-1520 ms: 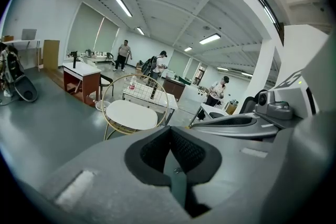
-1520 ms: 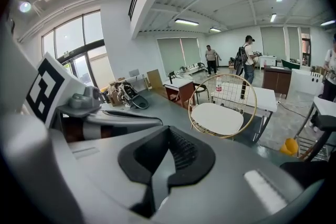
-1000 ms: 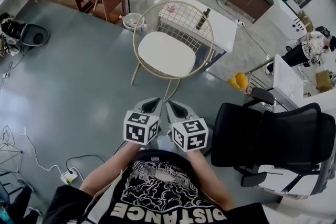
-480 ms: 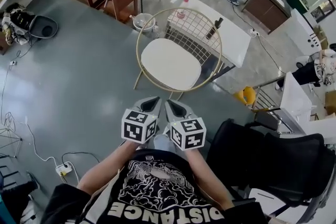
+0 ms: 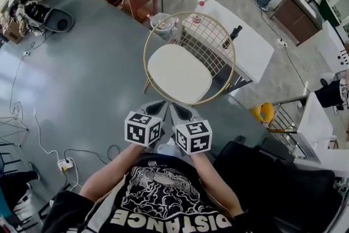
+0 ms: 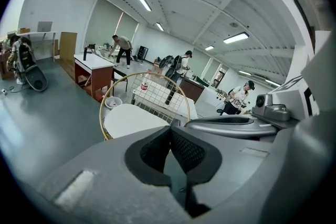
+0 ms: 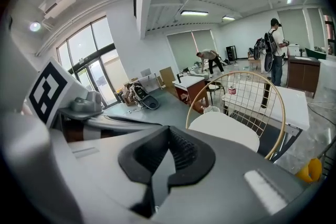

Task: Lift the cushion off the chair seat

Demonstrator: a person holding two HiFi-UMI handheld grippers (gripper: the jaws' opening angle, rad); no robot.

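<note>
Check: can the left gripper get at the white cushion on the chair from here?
Probably yes: only floor lies between the left gripper and the cushion, whose near edge faces it. The jaws are shut, so they must open first.

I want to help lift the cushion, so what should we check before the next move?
1. Target: white round cushion lies flat on the gold wire chair, nothing on top: ok.
2. Jaws of left gripper apart for grabbing: not ok, shut and empty.
3. Jaws of right gripper apart for grabbing: not ok, shut and empty.
4. Both grippers at the cushion's edge: not ok, both are short of the chair.
5. Cushion loose, not tied to the seat: cannot tell.
</note>
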